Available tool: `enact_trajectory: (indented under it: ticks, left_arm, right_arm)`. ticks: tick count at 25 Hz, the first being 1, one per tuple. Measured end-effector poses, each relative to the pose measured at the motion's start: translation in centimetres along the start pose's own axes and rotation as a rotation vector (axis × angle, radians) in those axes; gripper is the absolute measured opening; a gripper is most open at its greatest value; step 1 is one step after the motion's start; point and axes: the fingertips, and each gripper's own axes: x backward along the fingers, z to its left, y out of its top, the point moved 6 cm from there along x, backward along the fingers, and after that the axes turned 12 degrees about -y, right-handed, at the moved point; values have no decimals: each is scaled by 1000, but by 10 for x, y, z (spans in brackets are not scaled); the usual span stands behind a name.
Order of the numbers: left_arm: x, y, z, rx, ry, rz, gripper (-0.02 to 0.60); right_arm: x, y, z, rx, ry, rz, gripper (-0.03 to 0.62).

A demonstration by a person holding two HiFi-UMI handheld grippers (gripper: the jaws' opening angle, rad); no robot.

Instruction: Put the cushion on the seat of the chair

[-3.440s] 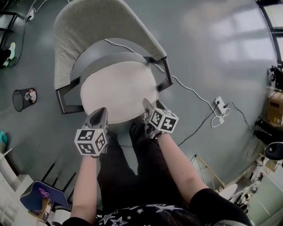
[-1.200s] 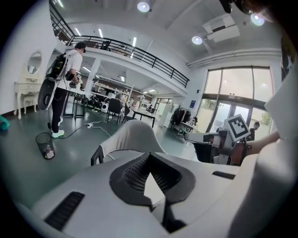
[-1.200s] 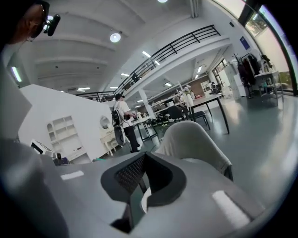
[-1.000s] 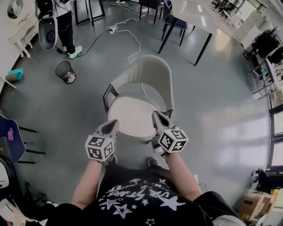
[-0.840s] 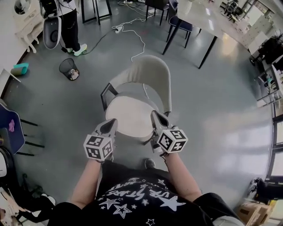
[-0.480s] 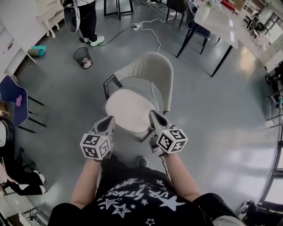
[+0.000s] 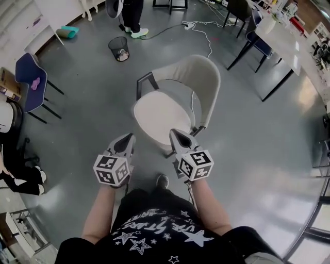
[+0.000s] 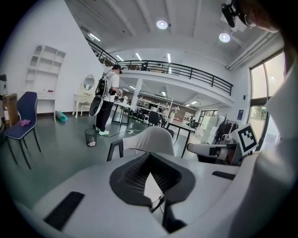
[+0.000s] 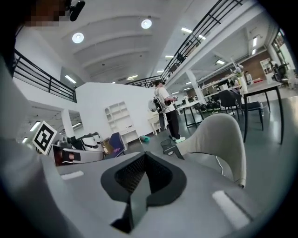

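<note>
A round off-white cushion (image 7: 161, 116) lies flat on the seat of the chair, which has a curved grey backrest (image 7: 198, 77) and dark arms. Both grippers hang in front of the chair, short of the cushion's near edge and touching nothing. My left gripper (image 7: 127, 138) is shut and empty; it points at the seat's left front. My right gripper (image 7: 174, 135) is shut and empty near the seat's right front corner. The left gripper view shows the backrest (image 8: 153, 139) past its jaws, and the right gripper view shows the backrest (image 9: 223, 135) at the right.
A mesh wastebasket (image 7: 119, 48) stands on the floor beyond the chair, with a standing person (image 7: 131, 15) behind it. A blue chair (image 7: 32, 82) is at left, a table (image 7: 281, 38) at upper right. A cable (image 7: 198, 28) trails across the floor. My shoe (image 7: 162, 180) is below.
Both grippers have drawn back from the cushion's front edge, where they were earlier. The view has pulled away and swung, so the chair looks smaller and further right. The cushion stays on the seat.
</note>
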Motion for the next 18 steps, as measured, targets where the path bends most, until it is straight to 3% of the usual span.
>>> enact_trajectory:
  ticks: [10,18]
  left_arm:
    - [46,-31,2,49,64,-40,8]
    - [114,-63,-20,66,97,-77,8]
  right_arm:
    - [-4,-26,38,44,72,74,3]
    - [37,-43,82,94,102,76,3]
